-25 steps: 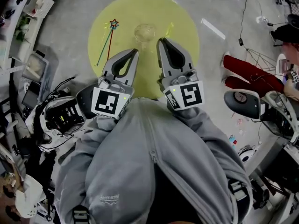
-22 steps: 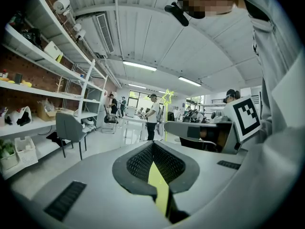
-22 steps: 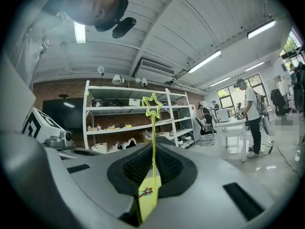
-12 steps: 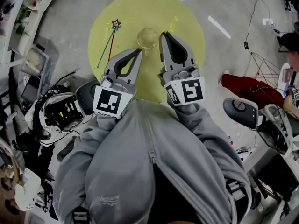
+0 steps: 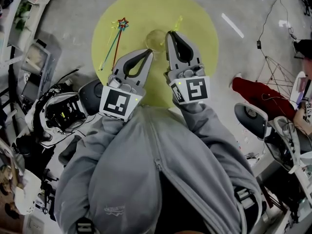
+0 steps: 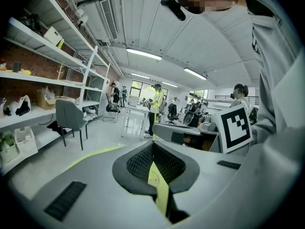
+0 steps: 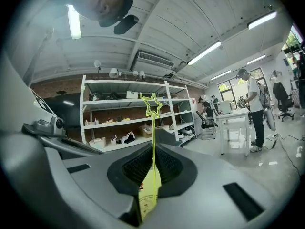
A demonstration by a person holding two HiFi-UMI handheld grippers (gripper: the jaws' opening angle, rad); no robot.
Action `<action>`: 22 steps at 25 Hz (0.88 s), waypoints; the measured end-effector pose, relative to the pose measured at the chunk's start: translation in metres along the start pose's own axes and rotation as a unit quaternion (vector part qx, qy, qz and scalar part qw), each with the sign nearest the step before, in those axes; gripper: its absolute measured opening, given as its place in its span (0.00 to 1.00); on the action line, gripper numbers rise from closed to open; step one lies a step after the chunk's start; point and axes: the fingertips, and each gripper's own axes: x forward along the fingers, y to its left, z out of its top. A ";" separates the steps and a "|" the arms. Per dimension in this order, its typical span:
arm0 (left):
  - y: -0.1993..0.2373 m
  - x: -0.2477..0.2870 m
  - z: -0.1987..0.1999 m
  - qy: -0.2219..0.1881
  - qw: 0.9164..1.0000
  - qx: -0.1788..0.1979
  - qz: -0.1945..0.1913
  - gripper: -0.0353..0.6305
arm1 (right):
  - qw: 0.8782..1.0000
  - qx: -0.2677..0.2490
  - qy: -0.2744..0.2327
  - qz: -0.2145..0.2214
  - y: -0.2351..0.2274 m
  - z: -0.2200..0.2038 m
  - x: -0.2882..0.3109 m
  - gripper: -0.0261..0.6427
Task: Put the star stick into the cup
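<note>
Round and yellow, the surface bore the cup at its middle beside the right claw, which pinched the thin star stick, the left claw closed on nothing; the stick might pivot and topple the cup.

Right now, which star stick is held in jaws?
The yellow star stick, clamped in the right gripper; the other sticks lie loose on the table, left of the cup.
</note>
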 end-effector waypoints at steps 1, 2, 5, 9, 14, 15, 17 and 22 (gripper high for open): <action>0.002 0.002 -0.004 0.004 1.000 0.001 0.001 0.08 | 1.000 0.001 0.003 -0.001 -0.002 -0.005 0.002 0.10; 0.005 0.004 -0.009 0.008 1.000 0.002 0.002 0.08 | 1.000 0.003 0.006 -0.002 -0.003 -0.011 0.005 0.10; 0.013 0.010 -0.024 0.023 1.000 -0.002 0.007 0.08 | 1.000 0.006 0.017 -0.006 -0.007 -0.027 0.010 0.10; 0.019 0.018 -0.036 0.039 0.999 -0.010 0.008 0.08 | 1.000 0.007 0.029 -0.007 -0.010 -0.043 0.016 0.10; 0.022 0.028 -0.051 0.058 0.998 -0.008 0.005 0.08 | 0.999 0.014 0.043 -0.013 -0.014 -0.058 0.019 0.10; 0.023 0.030 -0.054 0.062 0.998 -0.008 0.005 0.08 | 0.999 0.016 0.045 -0.013 -0.015 -0.060 0.020 0.10; 0.026 0.035 -0.060 0.070 0.997 -0.009 0.005 0.08 | 0.999 0.019 0.049 -0.013 -0.016 -0.063 0.022 0.10; 0.028 0.043 -0.067 0.080 0.997 -0.015 0.002 0.08 | 0.998 0.024 0.059 -0.016 -0.019 -0.075 0.024 0.10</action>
